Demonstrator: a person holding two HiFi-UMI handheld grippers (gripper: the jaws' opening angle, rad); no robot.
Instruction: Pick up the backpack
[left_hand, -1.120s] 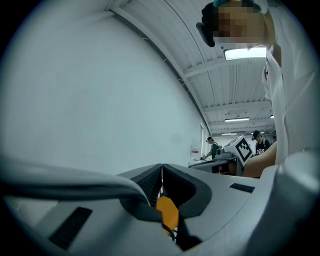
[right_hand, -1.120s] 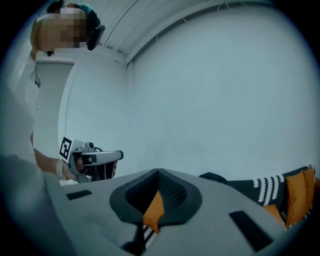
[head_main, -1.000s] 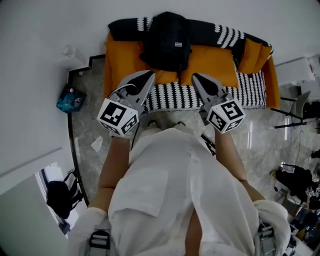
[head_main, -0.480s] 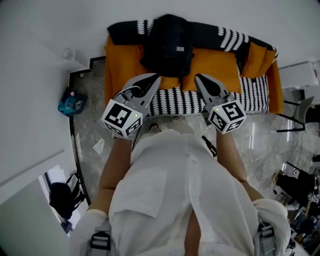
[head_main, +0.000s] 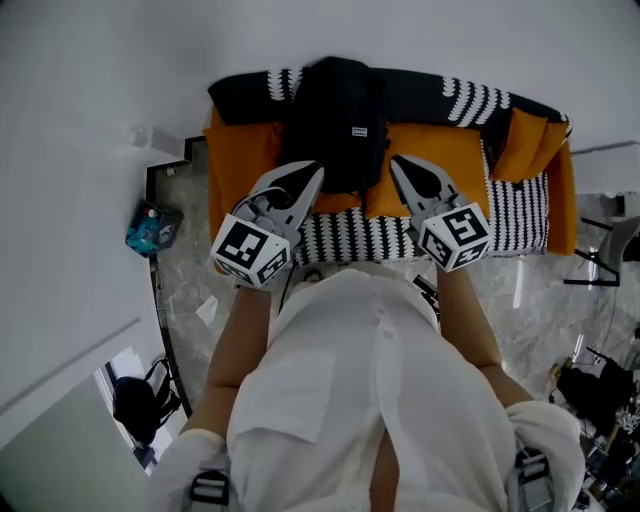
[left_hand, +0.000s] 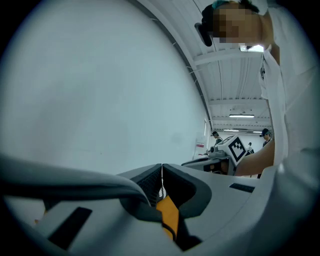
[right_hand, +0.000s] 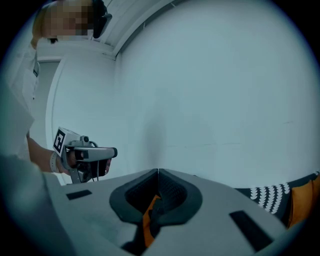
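Note:
A black backpack (head_main: 335, 120) stands against the back of an orange sofa (head_main: 440, 145), which a black-and-white patterned throw (head_main: 370, 235) partly covers. My left gripper (head_main: 315, 170) is shut and empty, its tip just off the backpack's lower left corner. On the other side my right gripper (head_main: 395, 162) is also shut and empty, near the lower right corner. In the left gripper view the jaws (left_hand: 161, 167) meet in front of a bare white wall. The right gripper view shows closed jaws (right_hand: 158, 172) and a strip of the throw (right_hand: 270, 195); neither gripper view shows the backpack.
A teal bag (head_main: 152, 228) lies on the marble floor left of the sofa. Another black bag (head_main: 135, 405) sits at the lower left. Dark stands and gear (head_main: 600, 250) crowd the right side. The white wall runs behind the sofa.
Both grippers have moved forward toward the sofa, and their tips now flank the backpack's lower corners. Both have stayed shut throughout.

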